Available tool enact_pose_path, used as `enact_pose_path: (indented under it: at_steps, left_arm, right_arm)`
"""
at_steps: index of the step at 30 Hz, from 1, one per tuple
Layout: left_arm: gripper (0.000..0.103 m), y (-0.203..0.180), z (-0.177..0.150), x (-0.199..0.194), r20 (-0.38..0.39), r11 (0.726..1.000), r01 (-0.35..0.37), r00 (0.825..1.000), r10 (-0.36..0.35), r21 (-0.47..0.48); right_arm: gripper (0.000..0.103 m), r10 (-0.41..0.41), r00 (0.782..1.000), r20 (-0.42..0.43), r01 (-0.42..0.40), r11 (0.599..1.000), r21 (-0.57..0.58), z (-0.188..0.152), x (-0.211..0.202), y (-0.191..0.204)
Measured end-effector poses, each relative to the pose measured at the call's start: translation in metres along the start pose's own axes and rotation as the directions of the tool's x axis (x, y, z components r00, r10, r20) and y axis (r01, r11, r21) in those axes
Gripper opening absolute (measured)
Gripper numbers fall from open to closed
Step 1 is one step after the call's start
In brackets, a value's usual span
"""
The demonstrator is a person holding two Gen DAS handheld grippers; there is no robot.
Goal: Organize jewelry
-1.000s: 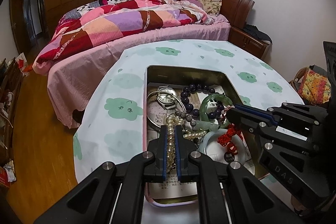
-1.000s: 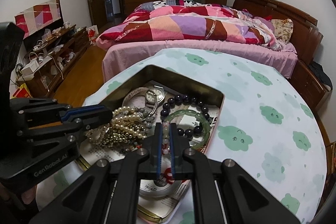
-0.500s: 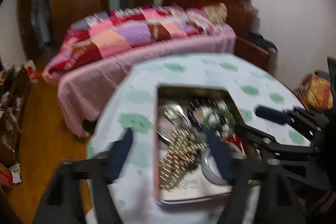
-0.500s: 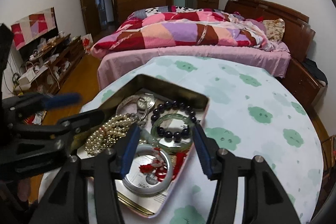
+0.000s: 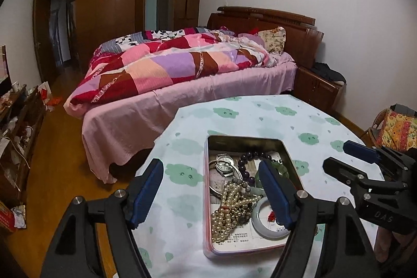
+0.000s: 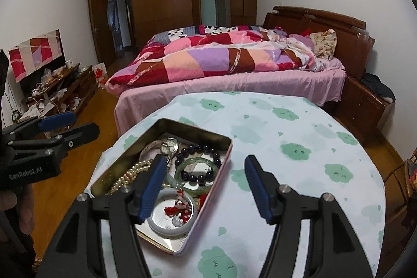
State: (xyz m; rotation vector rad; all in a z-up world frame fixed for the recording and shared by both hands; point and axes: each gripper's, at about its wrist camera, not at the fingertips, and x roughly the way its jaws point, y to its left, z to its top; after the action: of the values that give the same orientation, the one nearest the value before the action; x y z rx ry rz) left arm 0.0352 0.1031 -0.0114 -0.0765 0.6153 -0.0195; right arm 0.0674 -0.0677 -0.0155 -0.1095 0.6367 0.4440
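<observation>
Left wrist view: the left gripper [image 5: 211, 190] hovered above the jewelry tin [image 5: 245, 141] on the counter [image 5: 260, 111], jaws just spread wide, nothing between them. The right gripper [image 6: 204, 185], jaws just opening, empty, hung over the tin's right edge.

Jewelry [image 5: 234, 197] lies in the tin [image 5: 245, 141] on the table [image 5: 260, 111], bed [image 5: 182, 85] behind.

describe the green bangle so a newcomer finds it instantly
On the round table with the cloud-print cloth sits an open rectangular metal tin of jewelry. The translucent green jade bangle lies beside the tin's right wall, overlapping the dark bead bracelet; the white bangle nearer the camera is paler.
</observation>
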Motion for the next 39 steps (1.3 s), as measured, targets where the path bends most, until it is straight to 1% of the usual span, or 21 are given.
enact_pose_path:
  at_steps: [11, 39]
  left_arm:
    - [0.076, 0.0043, 0.0029, -0.0027, 0.007, 1.0, -0.012, 1.0, 0.012, -0.008]
    - [0.076, 0.0048, 0.0032, -0.0029, 0.008, 1.0, -0.016, 1.0, 0.016, -0.007]
  right_arm:
    - [0.066, -0.007, 1.0, 0.017, 0.007, 1.0, -0.001, 0.0023, -0.0067, -0.0008]
    - [0.071, -0.001, 1.0, 0.021, 0.001, 1.0, -0.003, 0.0056, -0.0094, 0.0048]
